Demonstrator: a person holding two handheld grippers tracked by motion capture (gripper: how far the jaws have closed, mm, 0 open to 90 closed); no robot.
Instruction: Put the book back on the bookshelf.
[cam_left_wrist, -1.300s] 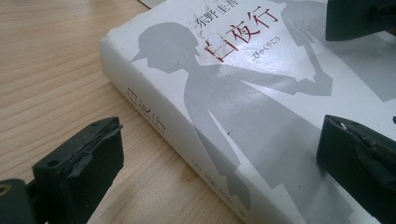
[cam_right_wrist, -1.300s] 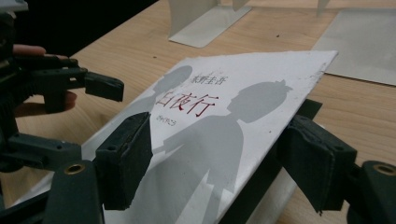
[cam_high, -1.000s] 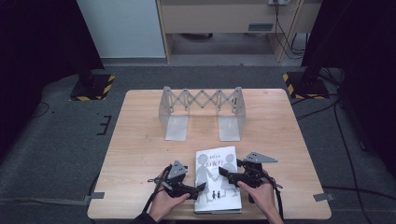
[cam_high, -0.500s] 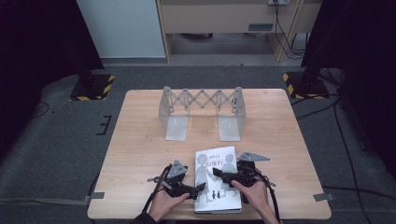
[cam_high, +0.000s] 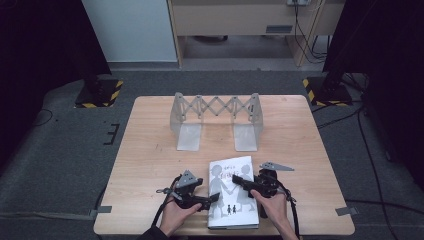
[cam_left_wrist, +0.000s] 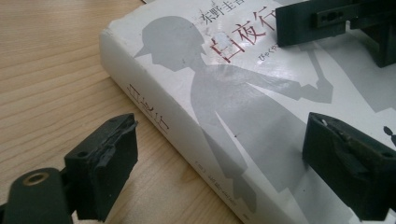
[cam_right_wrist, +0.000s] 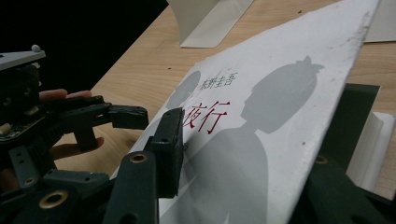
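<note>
A white book (cam_high: 230, 212) with grey silhouettes and red title characters lies flat near the table's front edge. My left gripper (cam_high: 212, 200) is open at its left side. In the left gripper view (cam_left_wrist: 219, 172) one jaw rests beside the spine on the wood and the other hangs over the cover (cam_left_wrist: 224, 93). My right gripper (cam_high: 241, 181) reaches in from the book's right edge and stands open. In the right gripper view (cam_right_wrist: 247, 172) one jaw is above the raised front cover (cam_right_wrist: 261, 140) and the other is beneath it. A dark endpaper (cam_right_wrist: 355, 116) and the page block (cam_right_wrist: 376, 140) show below.
A grey metal scissor-type book rack (cam_high: 215, 117) stands upright at the back middle of the wooden table (cam_high: 150, 165). Its two base plates point toward me. Bare wood lies between the rack and the book. Dark floor surrounds the table.
My right gripper has shifted a little to the left, farther over the book's cover. The left gripper and the book have stayed where they were.
</note>
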